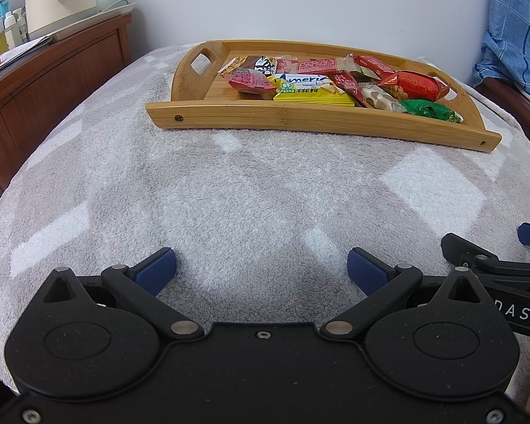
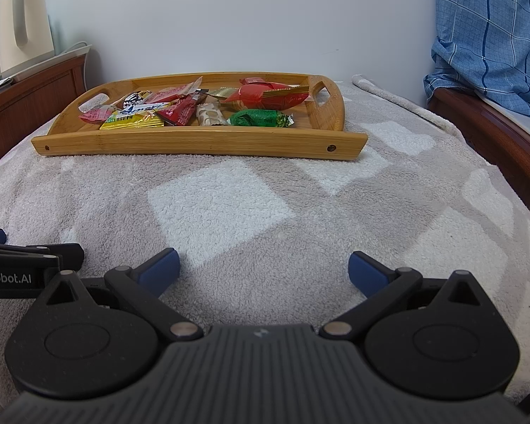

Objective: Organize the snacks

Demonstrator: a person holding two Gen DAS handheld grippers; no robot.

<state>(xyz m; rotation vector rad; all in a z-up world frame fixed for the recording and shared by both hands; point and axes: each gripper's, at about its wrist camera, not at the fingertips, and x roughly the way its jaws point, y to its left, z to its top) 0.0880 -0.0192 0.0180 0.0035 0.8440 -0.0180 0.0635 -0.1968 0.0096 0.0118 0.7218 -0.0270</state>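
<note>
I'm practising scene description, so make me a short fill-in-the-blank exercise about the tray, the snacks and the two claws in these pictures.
1. All the snacks lie inside the wooden ____, whose rim faces both cameras.
2. The left claw and the right claw are both ____ and hold nothing.
3. The snack nearest the tray's right handle in the front row has a ____ wrapper.
4. The tray rests on a grey and white ____.

Missing words: tray; open; green; blanket

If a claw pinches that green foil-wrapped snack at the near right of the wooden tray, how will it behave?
The green crinkly foil-wrapped snack will probably crumple and give under the pads, since its wrapper looks creased. The shiny foil may be slippery. It looks small and likely light, so a push would probably slide it across the smooth bamboo tray rather than tip it.
</note>
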